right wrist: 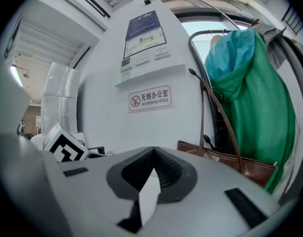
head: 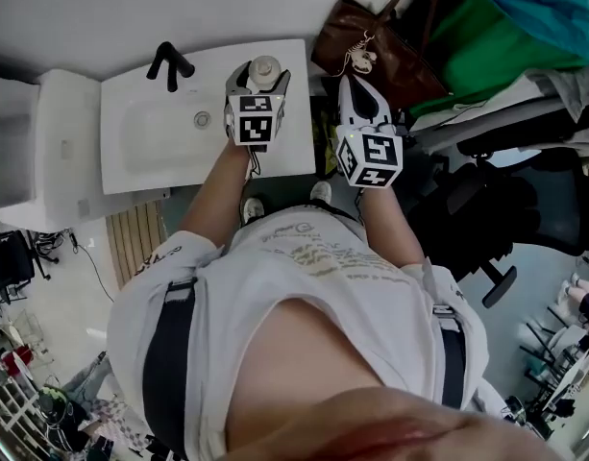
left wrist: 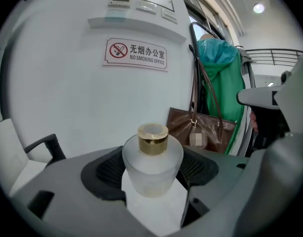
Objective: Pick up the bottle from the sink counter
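Observation:
A frosted glass bottle (left wrist: 152, 169) with a gold collar (left wrist: 152, 138) sits between the jaws of my left gripper (left wrist: 152, 174), which is shut on its body. In the head view the bottle (head: 265, 67) is over the back right corner of the white sink counter (head: 294, 147), with the left gripper (head: 262, 77) around it. Whether it rests on the counter or hangs just above it does not show. My right gripper (head: 355, 89) is held to the right, off the counter edge. Its pads (right wrist: 163, 169) meet with nothing between them.
A black faucet (head: 169, 63) and the basin drain (head: 203, 119) lie left of the bottle. A brown handbag (head: 371, 51) hangs close on the right, below green and teal garments (head: 496, 27). A black office chair (head: 486, 219) stands further right. The wall carries a no-smoking sign (left wrist: 136, 54).

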The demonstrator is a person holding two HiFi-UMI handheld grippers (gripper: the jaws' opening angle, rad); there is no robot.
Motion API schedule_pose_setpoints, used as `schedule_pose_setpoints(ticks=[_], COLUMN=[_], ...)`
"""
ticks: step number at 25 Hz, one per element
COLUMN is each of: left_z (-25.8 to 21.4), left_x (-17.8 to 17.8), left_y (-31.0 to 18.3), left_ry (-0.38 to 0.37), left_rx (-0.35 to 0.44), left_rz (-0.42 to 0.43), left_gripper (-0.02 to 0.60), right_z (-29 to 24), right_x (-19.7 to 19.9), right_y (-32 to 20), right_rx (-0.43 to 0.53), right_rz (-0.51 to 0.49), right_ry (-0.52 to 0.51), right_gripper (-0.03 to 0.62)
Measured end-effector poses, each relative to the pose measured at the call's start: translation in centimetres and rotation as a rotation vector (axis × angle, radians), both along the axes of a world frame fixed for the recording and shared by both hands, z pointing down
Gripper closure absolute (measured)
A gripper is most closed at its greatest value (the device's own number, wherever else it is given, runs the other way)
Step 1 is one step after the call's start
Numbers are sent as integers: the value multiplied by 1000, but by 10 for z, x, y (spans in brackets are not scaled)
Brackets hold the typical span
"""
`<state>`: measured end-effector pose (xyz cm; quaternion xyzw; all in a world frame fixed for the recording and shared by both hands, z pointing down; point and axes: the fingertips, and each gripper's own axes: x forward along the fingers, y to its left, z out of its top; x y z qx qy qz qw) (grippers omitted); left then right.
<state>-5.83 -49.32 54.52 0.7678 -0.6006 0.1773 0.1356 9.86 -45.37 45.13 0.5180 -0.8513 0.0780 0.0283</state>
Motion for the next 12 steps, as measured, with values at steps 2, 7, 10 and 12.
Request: schedule_pose_setpoints(ticks=[2, 7, 10, 12], left_z=[-14, -48, -63, -71], left_x=[-9, -21, -26, -30], left_y=[8, 27, 40, 48], left_ry=[-11, -17, -3, -3], left_rx=[14, 37, 45, 51], left_rz=[-11, -22, -25, -27], left_gripper=[235, 235, 235, 235], right_z=[-4, -10, -18, -22], right_x=[-9, -28, -38, -45], right_y=[2, 5, 5, 5], right_rx=[9, 21, 38, 47], right_rz=[-13, -43, -58, -65], right_ry=[-8, -20, -24, -27], right_gripper=[571, 571, 571, 571])
